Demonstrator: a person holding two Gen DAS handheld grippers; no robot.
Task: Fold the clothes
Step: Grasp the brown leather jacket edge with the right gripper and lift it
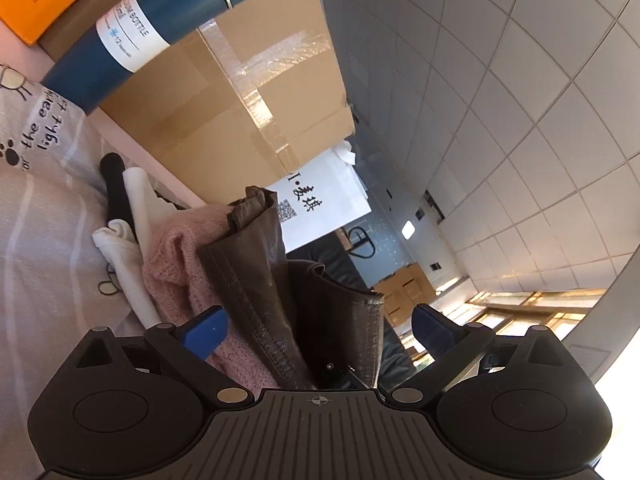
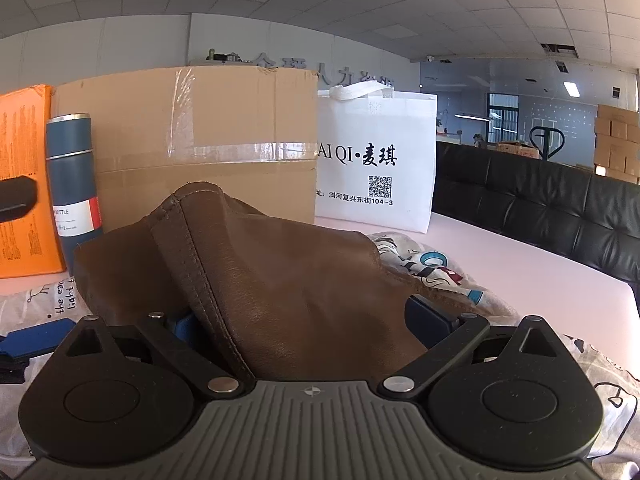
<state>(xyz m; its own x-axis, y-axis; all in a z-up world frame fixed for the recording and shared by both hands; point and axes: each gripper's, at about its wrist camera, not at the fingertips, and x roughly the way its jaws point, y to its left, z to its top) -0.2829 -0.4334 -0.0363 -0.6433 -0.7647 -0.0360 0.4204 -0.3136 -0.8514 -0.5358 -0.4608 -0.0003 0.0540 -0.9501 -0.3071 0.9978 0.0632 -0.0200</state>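
A brown leather garment [image 1: 276,280] stands bunched up between the blue pads [image 1: 204,332] of my left gripper [image 1: 318,332], whose jaws are spread wide; the leather is not pinched. In the right wrist view the same brown garment [image 2: 280,272] fills the gap of my right gripper [image 2: 304,320], which is also wide open around it. A pink knitted garment [image 1: 176,264] lies against the leather, with white cloth [image 1: 124,248] and a black piece [image 1: 116,184] beside it. All of it rests on a printed grey sheet [image 1: 44,200].
A taped cardboard box [image 2: 200,140], a blue bottle [image 2: 74,176], an orange box [image 2: 20,180] and a white tote bag [image 2: 376,160] stand along the back of the pink table [image 2: 540,276]. A black sofa [image 2: 560,216] runs past its right edge. Printed cloth [image 2: 436,264] lies right of the leather.
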